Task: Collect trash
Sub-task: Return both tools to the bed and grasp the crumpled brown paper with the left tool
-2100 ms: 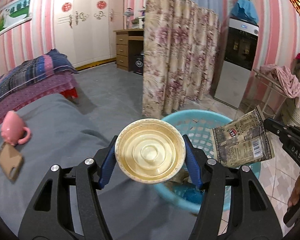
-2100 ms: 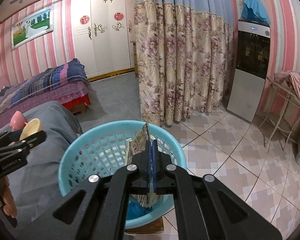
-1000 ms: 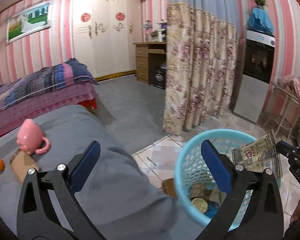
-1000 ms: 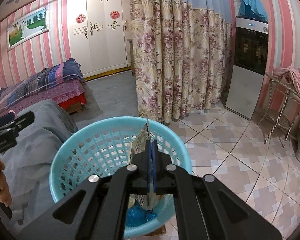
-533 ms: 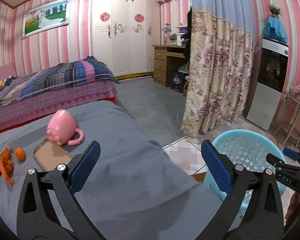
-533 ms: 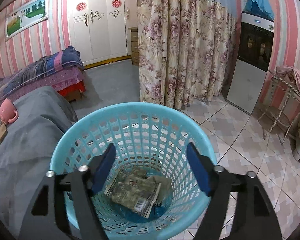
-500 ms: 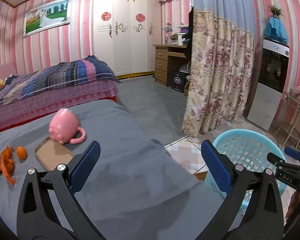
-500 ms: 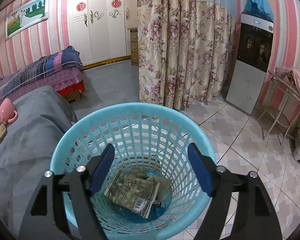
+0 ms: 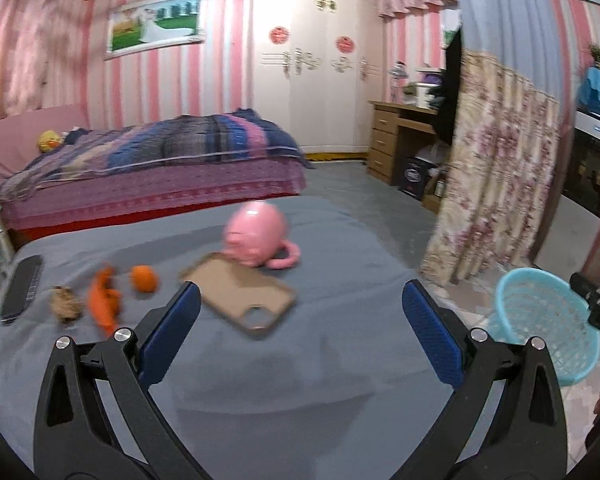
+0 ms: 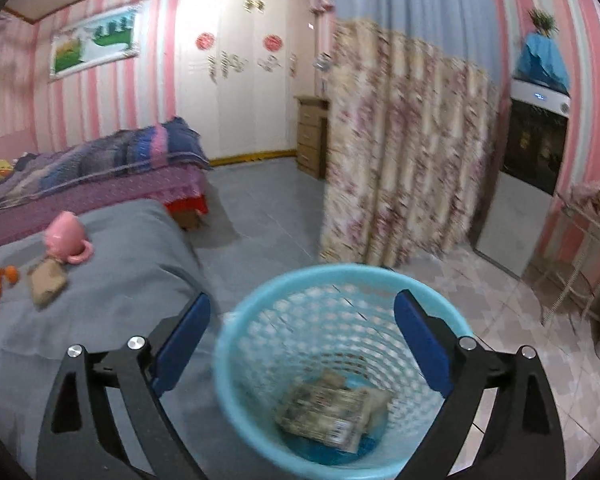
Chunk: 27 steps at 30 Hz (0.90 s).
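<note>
On the grey bedcover (image 9: 284, 364) lie a pink mug (image 9: 257, 236), a tan phone case (image 9: 240, 294) and orange peel (image 9: 105, 304); the left gripper (image 9: 300, 330) hovers spread and empty above them; the right gripper (image 10: 302, 342), jaws apart, hangs over the blue basket (image 10: 236, 364) holding the wrapper (image 10: 324, 414).

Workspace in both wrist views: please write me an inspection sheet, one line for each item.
Surface: grey cloth covers the table.
Job's things: blue basket on the floor holds a wrapper; orange peel, a small orange and a brown scrap lie on the cloth.
Clutter: pink mug on its side, phone case, remote.
Grippers: left gripper open, empty; right gripper open above the basket.
Cables: nothing seen.
Surroundings: bed, curtain, wardrobe.
</note>
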Tool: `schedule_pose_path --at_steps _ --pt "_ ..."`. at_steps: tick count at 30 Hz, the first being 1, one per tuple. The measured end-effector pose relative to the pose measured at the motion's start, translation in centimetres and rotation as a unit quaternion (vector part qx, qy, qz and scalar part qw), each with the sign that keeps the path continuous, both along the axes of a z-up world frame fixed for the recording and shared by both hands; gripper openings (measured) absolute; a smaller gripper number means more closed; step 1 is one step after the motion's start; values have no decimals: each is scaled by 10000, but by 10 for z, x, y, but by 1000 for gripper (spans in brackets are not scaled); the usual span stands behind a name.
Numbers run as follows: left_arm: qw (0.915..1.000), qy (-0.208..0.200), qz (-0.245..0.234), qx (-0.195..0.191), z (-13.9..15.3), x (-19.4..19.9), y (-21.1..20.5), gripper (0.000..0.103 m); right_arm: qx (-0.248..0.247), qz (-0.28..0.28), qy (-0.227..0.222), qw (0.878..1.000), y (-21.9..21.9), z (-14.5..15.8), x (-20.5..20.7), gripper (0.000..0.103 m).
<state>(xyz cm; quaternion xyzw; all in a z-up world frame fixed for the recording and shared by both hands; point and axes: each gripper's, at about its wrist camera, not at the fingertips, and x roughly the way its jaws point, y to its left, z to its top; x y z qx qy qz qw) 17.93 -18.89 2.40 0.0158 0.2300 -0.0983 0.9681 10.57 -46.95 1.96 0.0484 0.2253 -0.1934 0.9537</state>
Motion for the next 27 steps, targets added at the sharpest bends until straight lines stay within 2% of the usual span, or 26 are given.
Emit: schedule_pose_path --at_steps 5,12,22,27 --pt "9988 -77 467 120 0 -5 57 97 70 575 -287 9979 57 11 20 93" --pt "9932 10 1163 59 -9 2 137 97 -43 1307 -297 9910 134 7 55 93" --pt "9819 246 1873 125 -34 23 216 98 115 1913 -121 9814 201 -19 93 93" --pt "9784 438 2017 -53 -48 47 243 97 33 2037 -58 9790 214 -28 111 93"
